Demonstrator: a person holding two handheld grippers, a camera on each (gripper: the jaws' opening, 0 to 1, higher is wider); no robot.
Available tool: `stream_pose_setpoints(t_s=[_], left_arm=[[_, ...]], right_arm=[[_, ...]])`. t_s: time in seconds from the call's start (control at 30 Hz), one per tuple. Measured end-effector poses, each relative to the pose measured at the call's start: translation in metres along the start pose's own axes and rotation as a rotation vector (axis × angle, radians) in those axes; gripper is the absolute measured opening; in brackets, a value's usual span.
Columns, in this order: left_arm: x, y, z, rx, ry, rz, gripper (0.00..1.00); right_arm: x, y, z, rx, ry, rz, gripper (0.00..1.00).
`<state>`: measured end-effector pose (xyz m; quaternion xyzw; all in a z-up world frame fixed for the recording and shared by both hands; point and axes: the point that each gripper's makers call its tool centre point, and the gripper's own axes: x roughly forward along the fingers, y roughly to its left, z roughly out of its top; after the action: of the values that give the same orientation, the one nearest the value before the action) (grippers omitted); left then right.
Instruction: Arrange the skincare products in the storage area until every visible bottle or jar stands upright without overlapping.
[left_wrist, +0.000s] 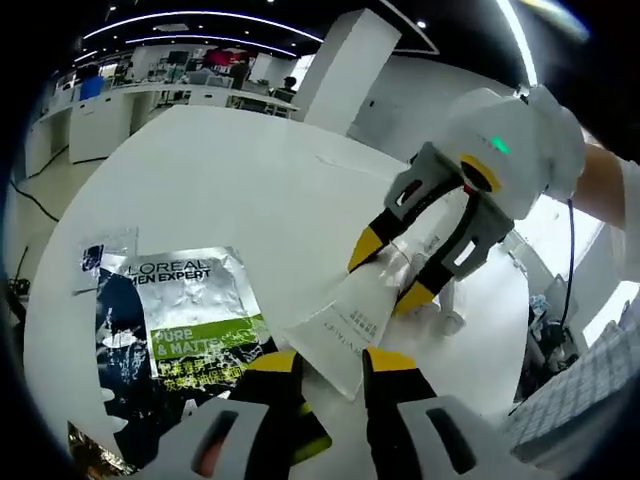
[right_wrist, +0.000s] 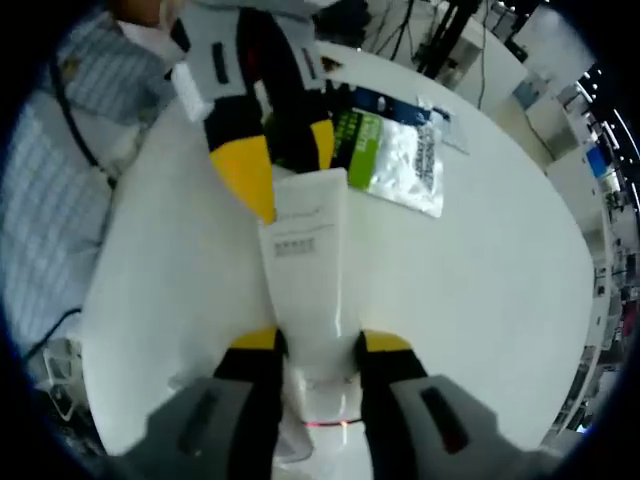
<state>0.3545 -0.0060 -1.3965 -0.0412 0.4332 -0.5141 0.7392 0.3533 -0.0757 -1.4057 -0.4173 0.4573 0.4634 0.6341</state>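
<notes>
The silver sachet (left_wrist: 185, 320) lies flat on the round white table (left_wrist: 230, 180), just left of the white tube (left_wrist: 355, 315). The left gripper (left_wrist: 328, 362) clamps the tube's flat crimped end. The right gripper (left_wrist: 400, 270) grips its cap end. In the right gripper view, the tube (right_wrist: 305, 260) spans from right gripper (right_wrist: 318, 343) to left gripper (right_wrist: 290, 160).

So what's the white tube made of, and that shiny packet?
The white tube looks like soft matte plastic: smooth, flat crimped end, dull sheen. The L'Oreal Men Expert sachet looks like metallised foil: crinkled, silvery, mirror-like glints. Both are guesses from looks alone.
</notes>
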Motion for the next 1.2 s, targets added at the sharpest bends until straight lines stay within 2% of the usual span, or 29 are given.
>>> stream_pose_setpoints(t_s=[0.27,0.47,0.67,0.83,0.97,1.0,1.03,1.17,1.2], left_arm=[[0.006,-0.002,0.005,-0.163,0.021,-0.072,0.20],[0.008,-0.006,0.007,-0.189,0.019,-0.101,0.19],[0.011,-0.010,0.014,-0.228,0.006,-0.138,0.19],[0.009,-0.014,0.015,-0.274,0.036,-0.173,0.15],[0.005,-0.018,0.015,-0.247,0.053,-0.169,0.13],[0.004,-0.018,0.014,-0.254,0.064,-0.174,0.13],[0.002,-0.020,0.013,-0.283,0.080,-0.184,0.12],[-0.008,-0.025,0.020,-0.248,0.061,-0.192,0.09],[-0.011,-0.026,0.023,-0.244,0.054,-0.202,0.09]], right_arm=[[-0.001,0.000,0.000,0.043,-0.020,-0.060,0.27],[-0.003,0.000,-0.001,0.089,-0.020,-0.114,0.26],[-0.007,0.000,-0.004,0.161,-0.044,-0.216,0.26],[-0.008,0.001,-0.005,0.166,-0.052,-0.272,0.26],[-0.009,0.000,-0.005,0.183,-0.043,-0.300,0.27],[-0.010,0.001,-0.007,0.250,-0.028,-0.317,0.27],[-0.011,0.001,-0.005,0.248,-0.019,-0.324,0.27],[-0.017,0.000,-0.001,0.257,-0.044,-0.363,0.28],[-0.019,-0.001,0.001,0.273,-0.067,-0.371,0.28]])
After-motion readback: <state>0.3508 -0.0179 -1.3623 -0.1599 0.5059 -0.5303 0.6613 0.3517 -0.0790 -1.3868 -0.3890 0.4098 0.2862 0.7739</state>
